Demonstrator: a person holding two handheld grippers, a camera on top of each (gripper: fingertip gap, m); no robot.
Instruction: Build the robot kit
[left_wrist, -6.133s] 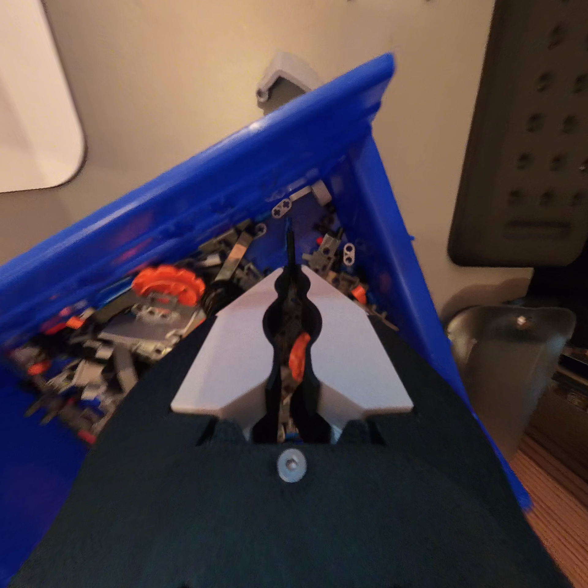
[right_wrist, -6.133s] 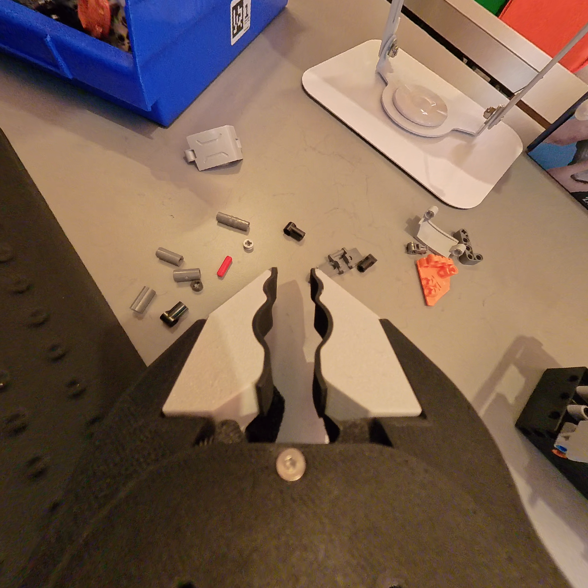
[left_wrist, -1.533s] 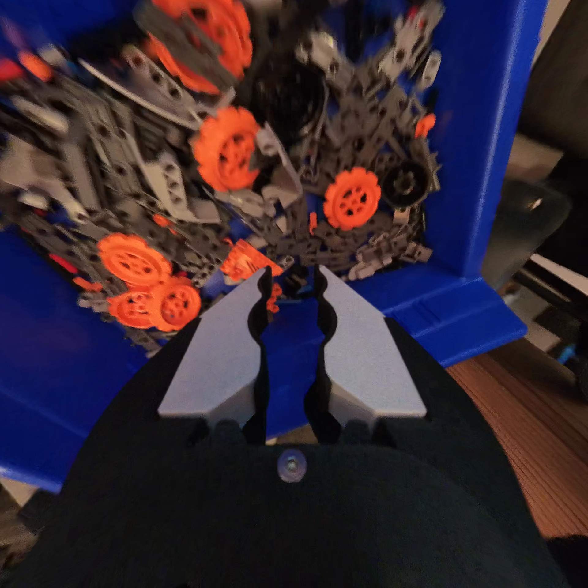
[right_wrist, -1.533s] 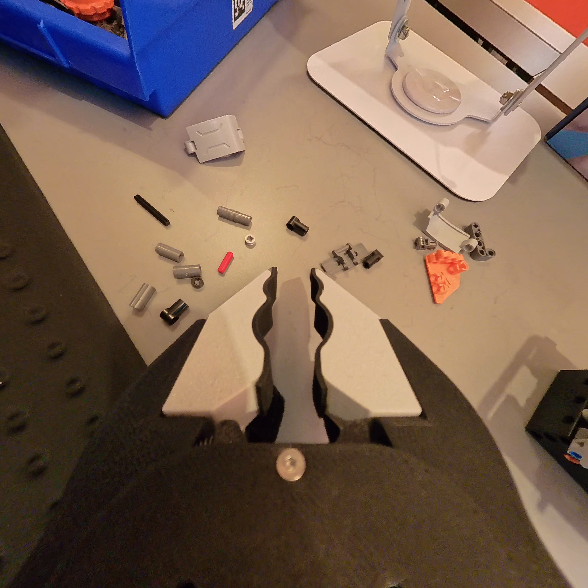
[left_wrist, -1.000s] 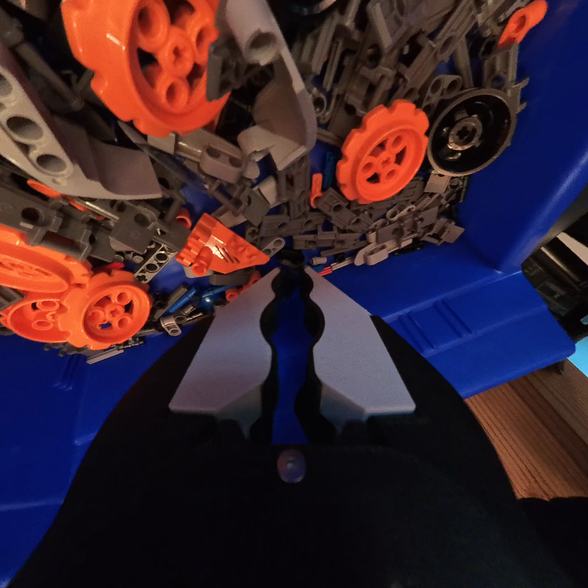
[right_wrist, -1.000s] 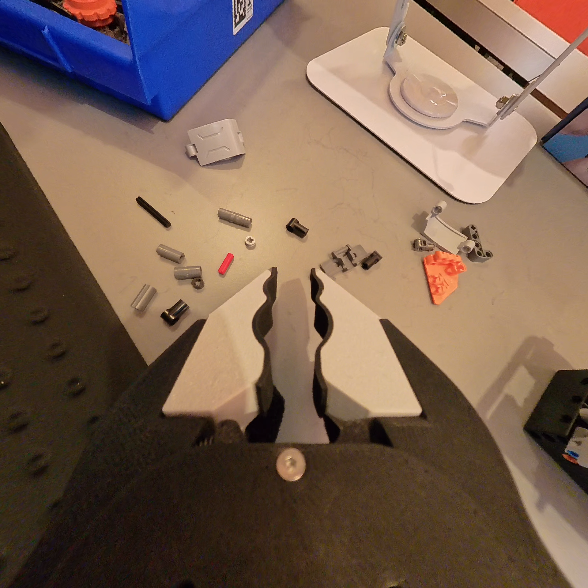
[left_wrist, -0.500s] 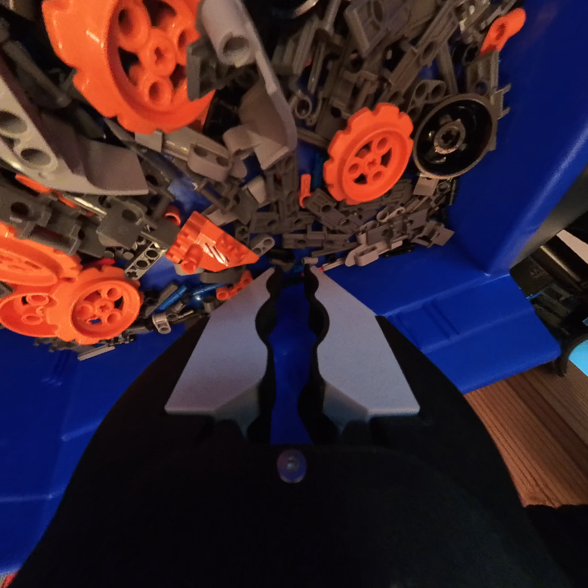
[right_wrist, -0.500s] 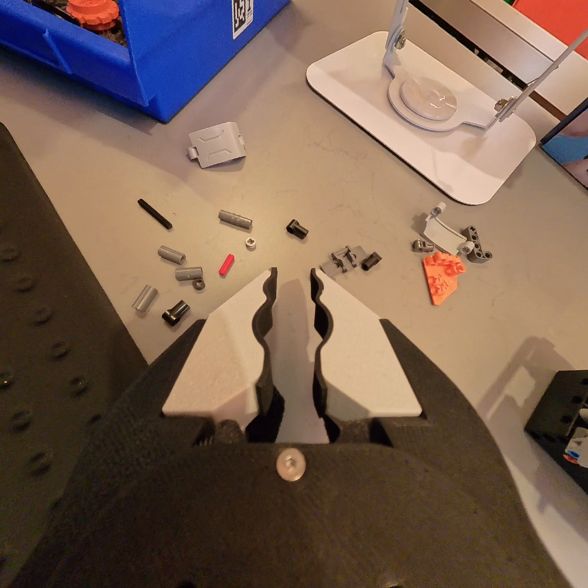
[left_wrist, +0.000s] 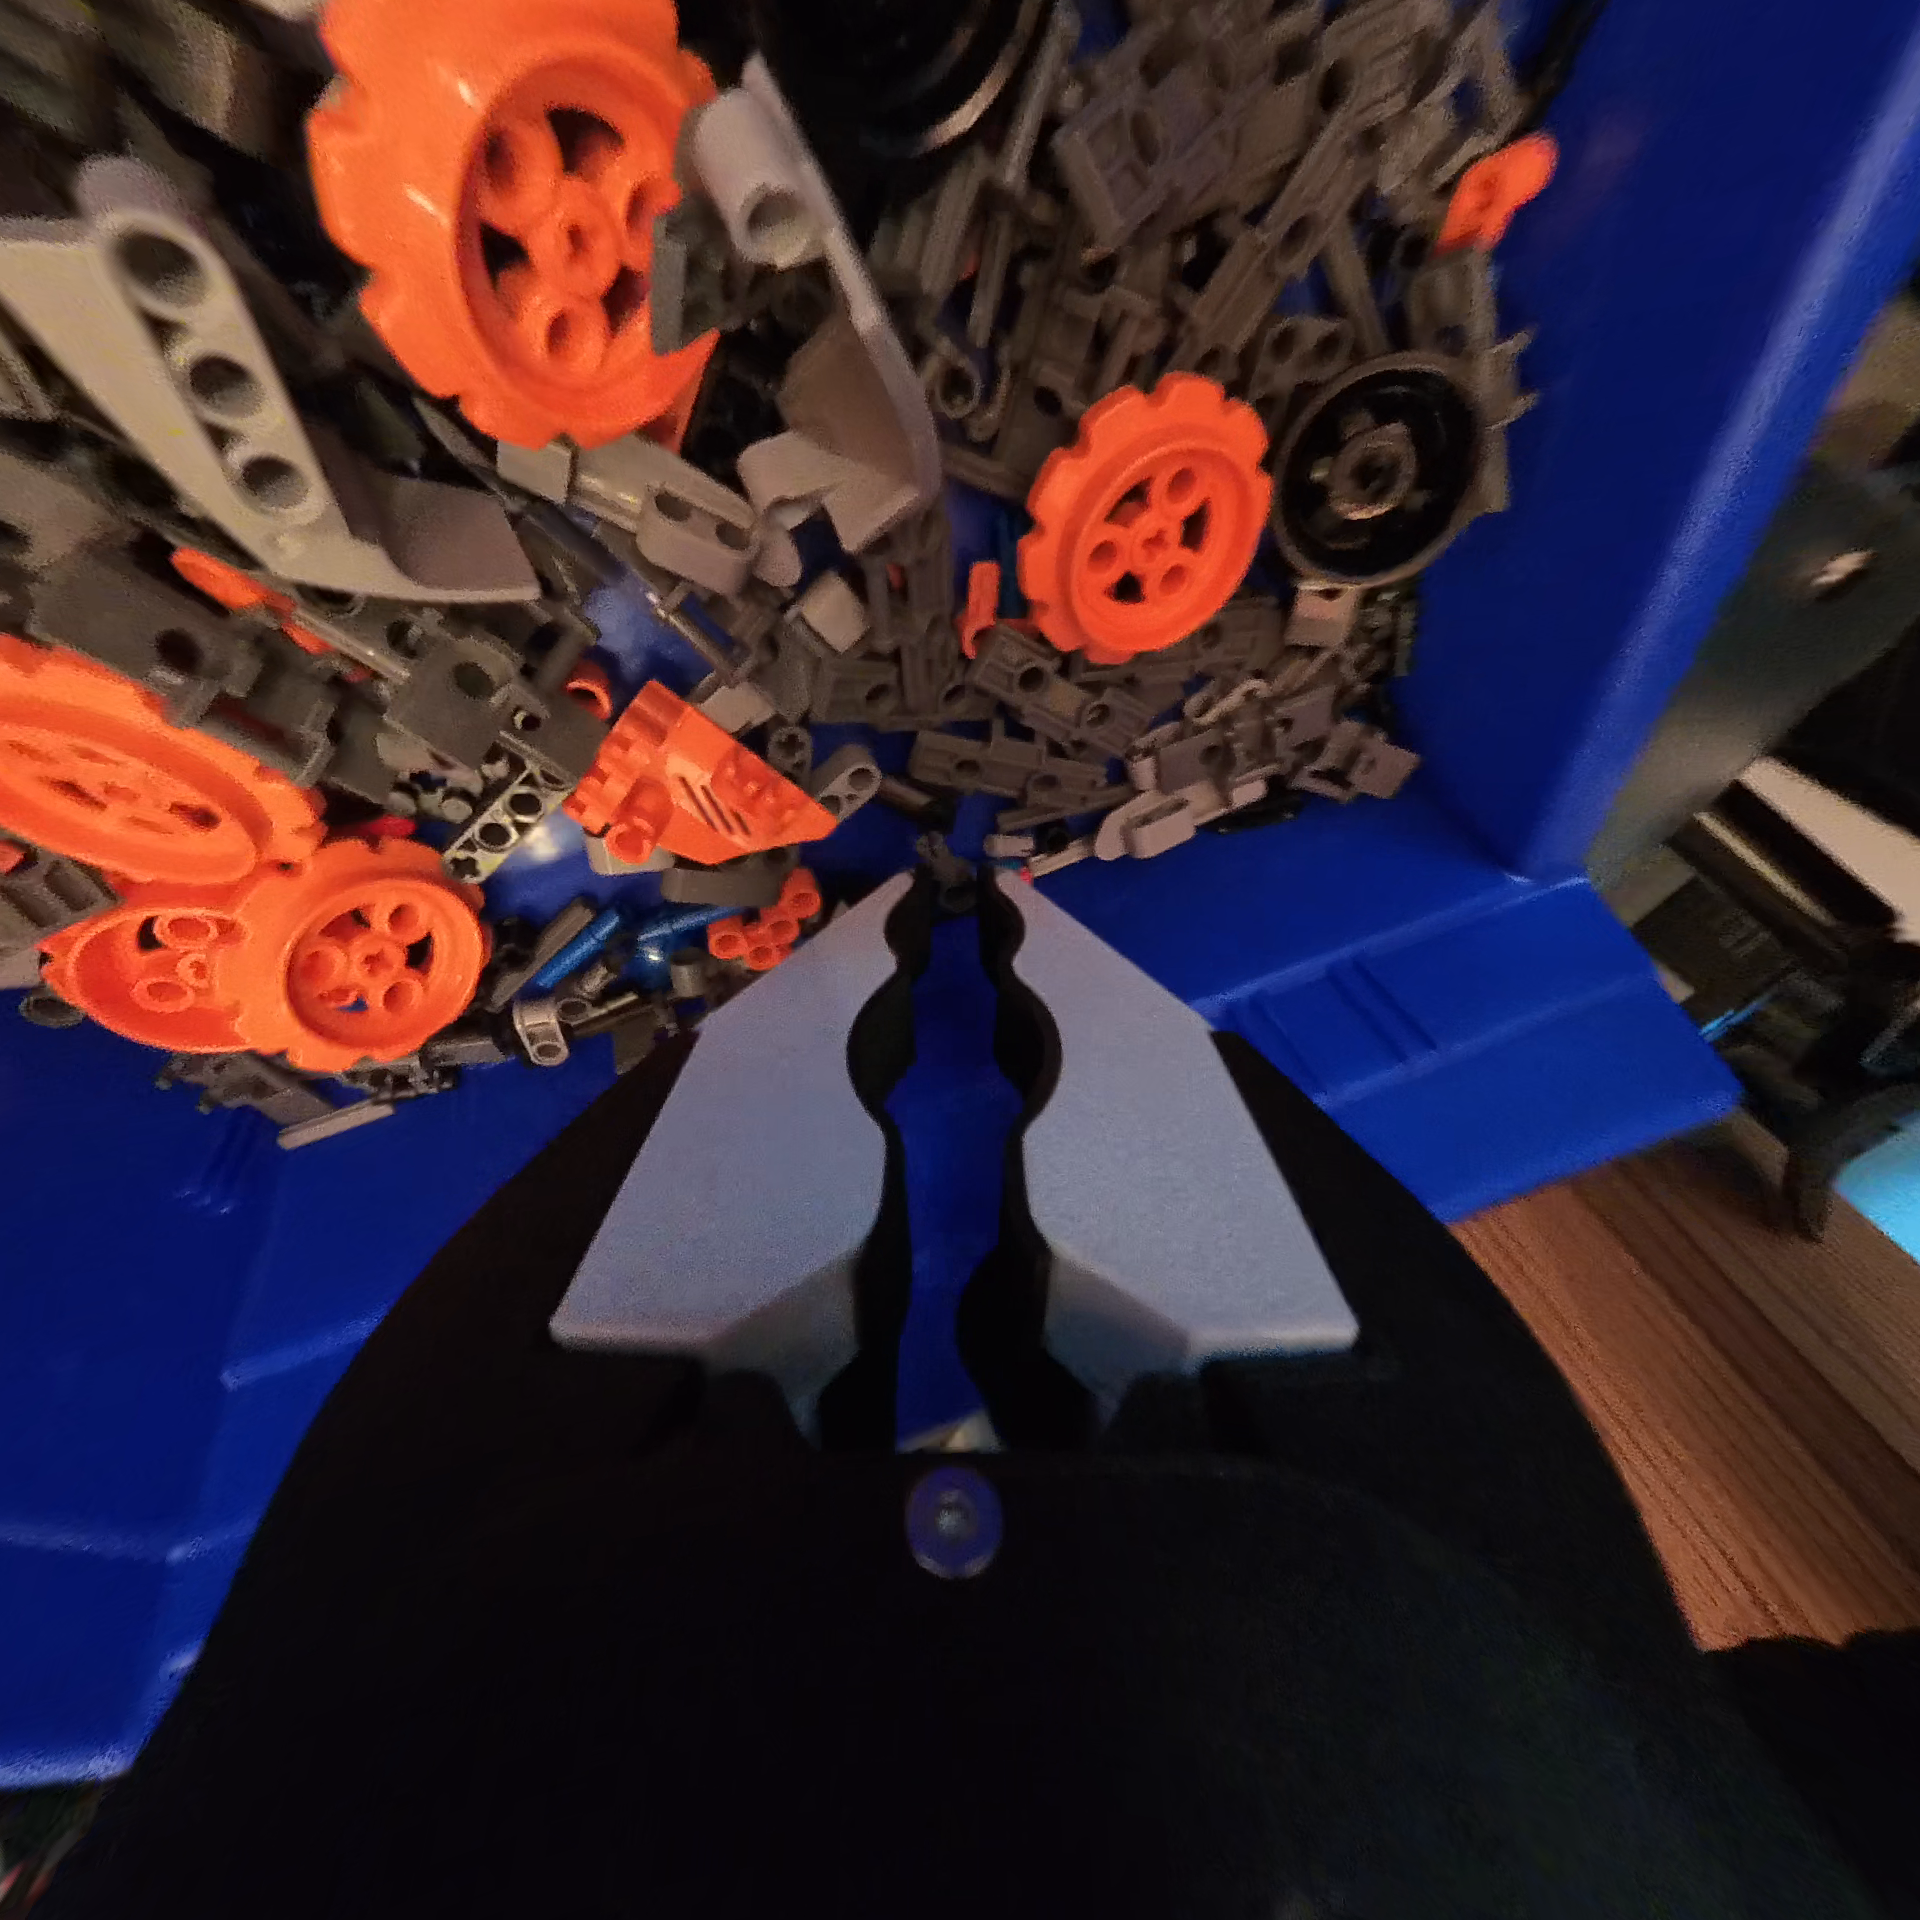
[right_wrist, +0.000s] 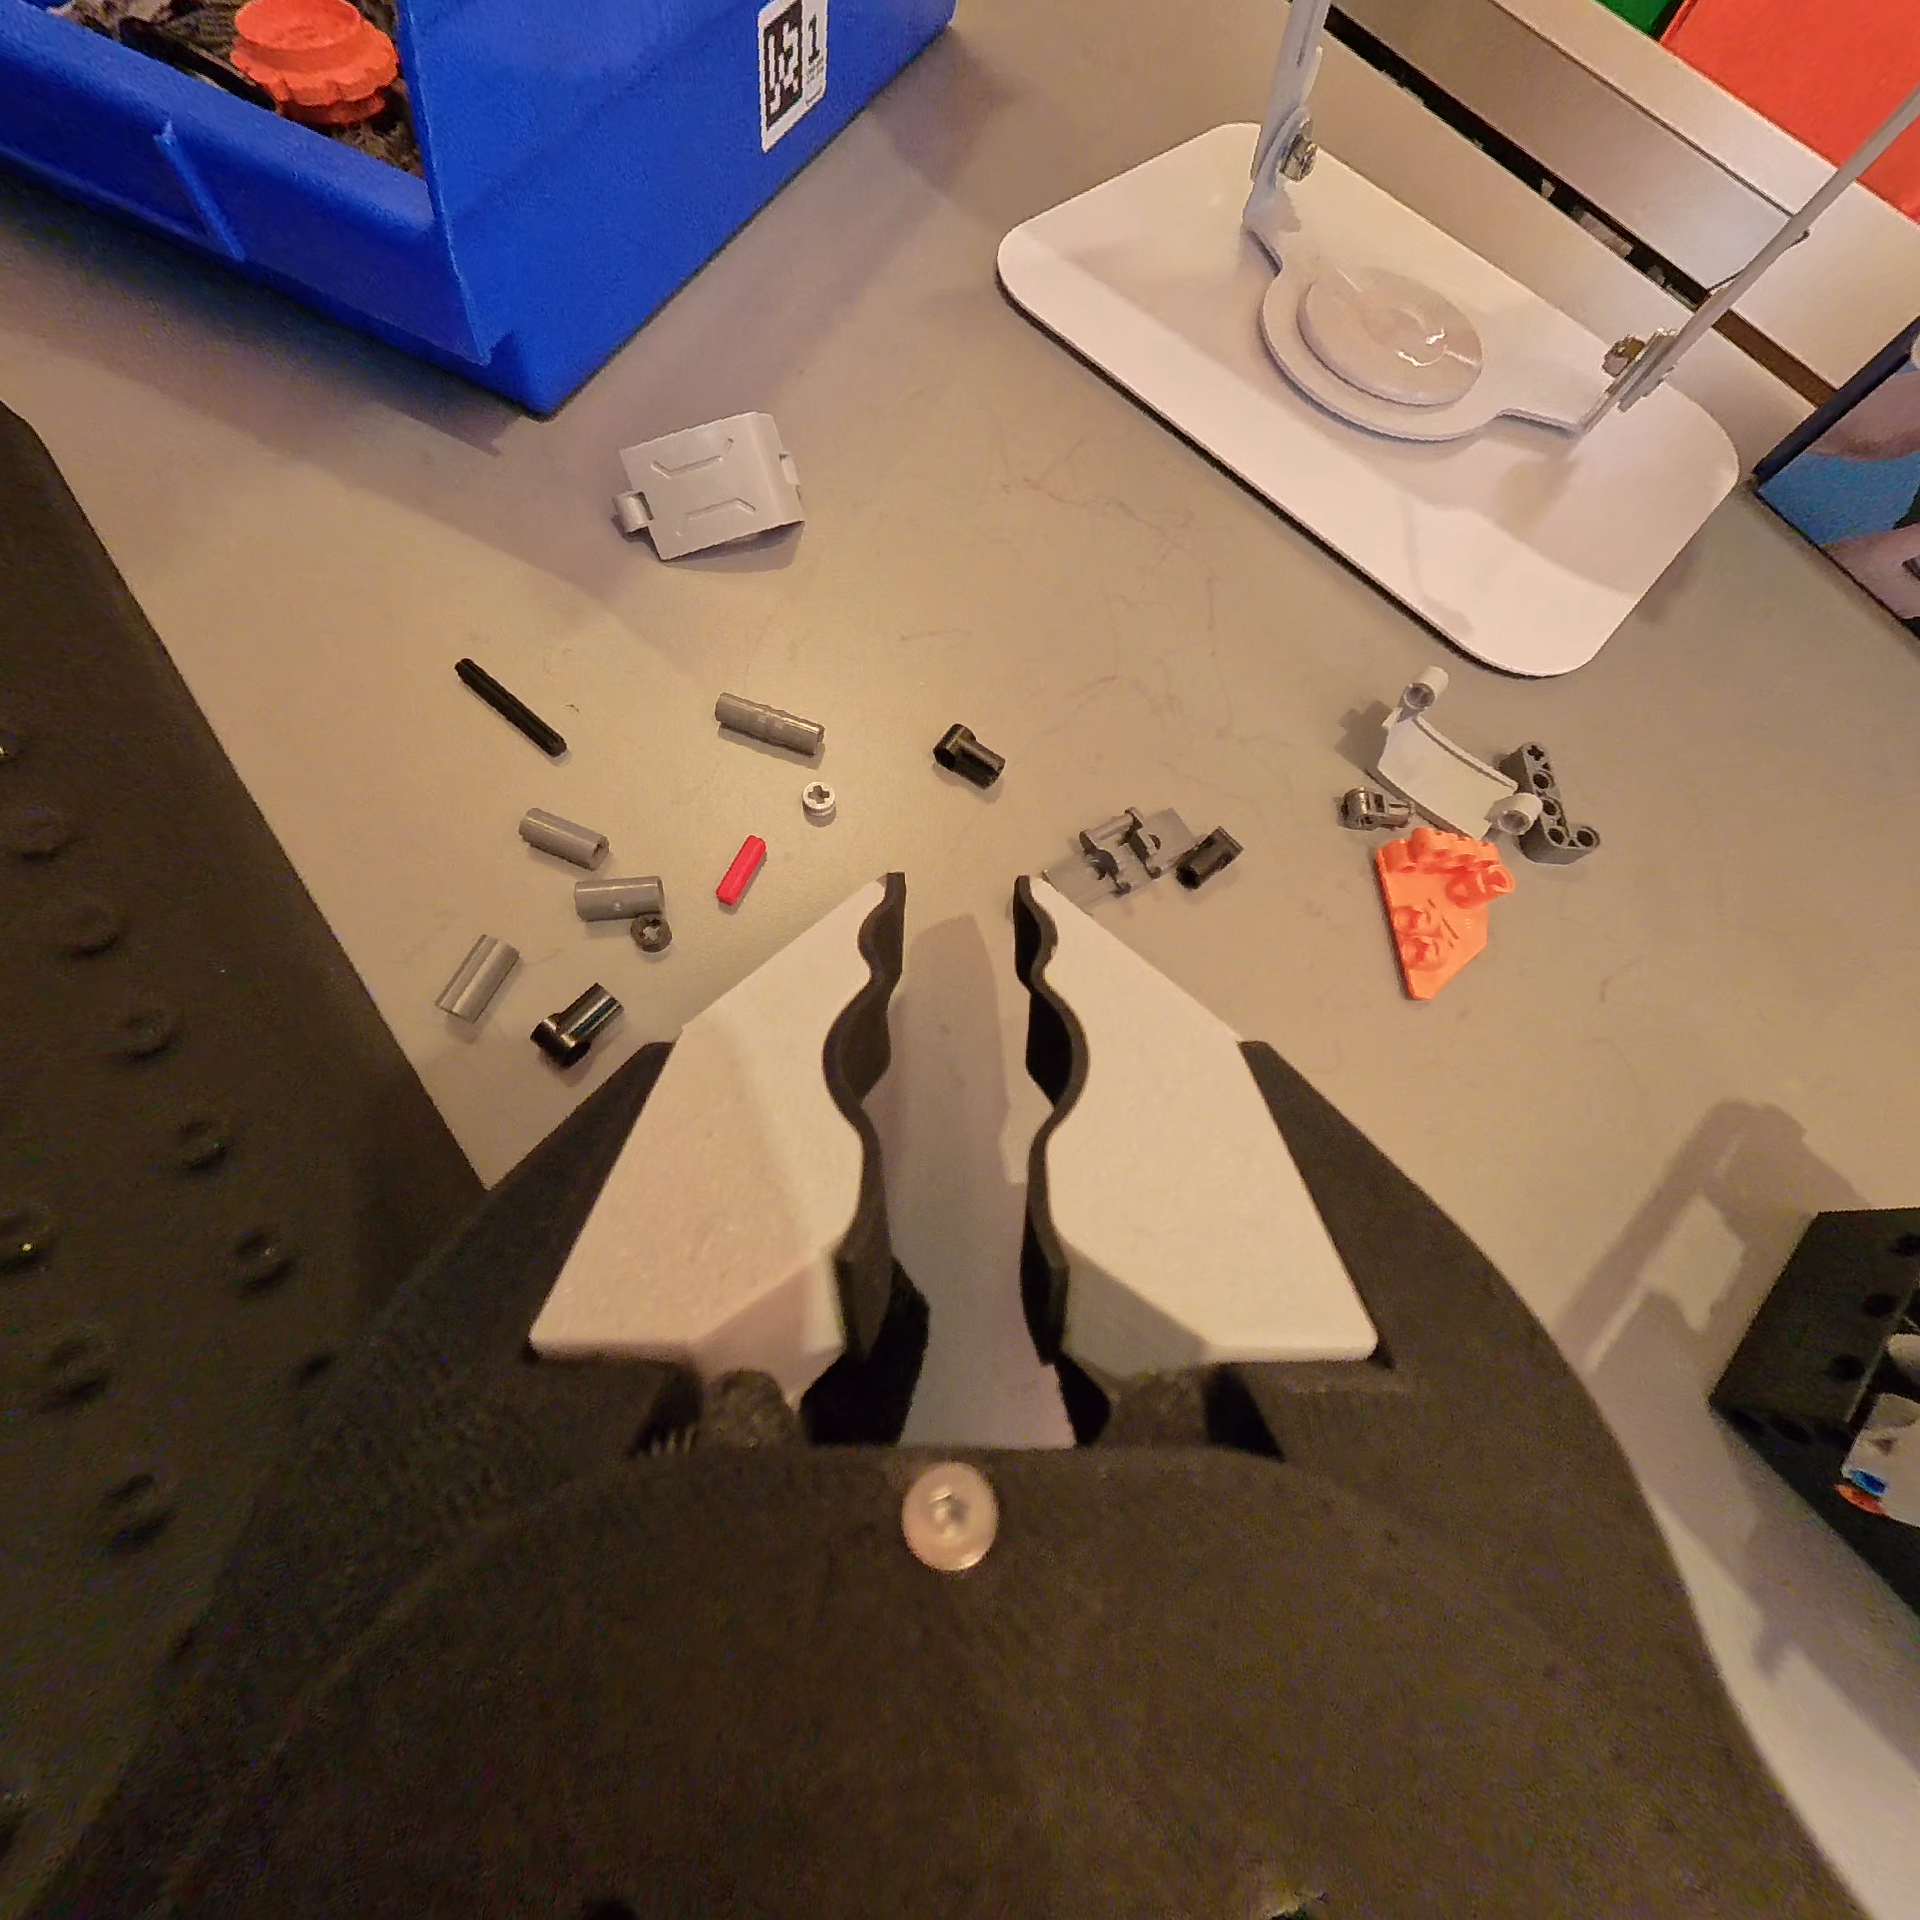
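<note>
Blue bin (left_wrist: 1621, 582) crammed with orange wheels (left_wrist: 1143, 520) and grey parts; left tongs (left_wrist: 952, 883) nearly closed, pinching a small dark piece (left_wrist: 940, 857) at 12 o'clock. Right tongs (right_wrist: 958, 883) open, empty, above scattered pins (right_wrist: 769, 724) on table (right_wrist: 1039, 540).

Loose parts (right_wrist: 748, 727) lie on table (right_wrist: 935, 520) before bin (right_wrist: 582, 208).

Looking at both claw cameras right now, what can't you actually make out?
- Left wrist view: whether the left claw pinches a small dark piece at its tips; too small and blurred.
- Left wrist view: the blue bin floor, buried under parts.
- Right wrist view: the black block, cut off by the right edge.
</note>
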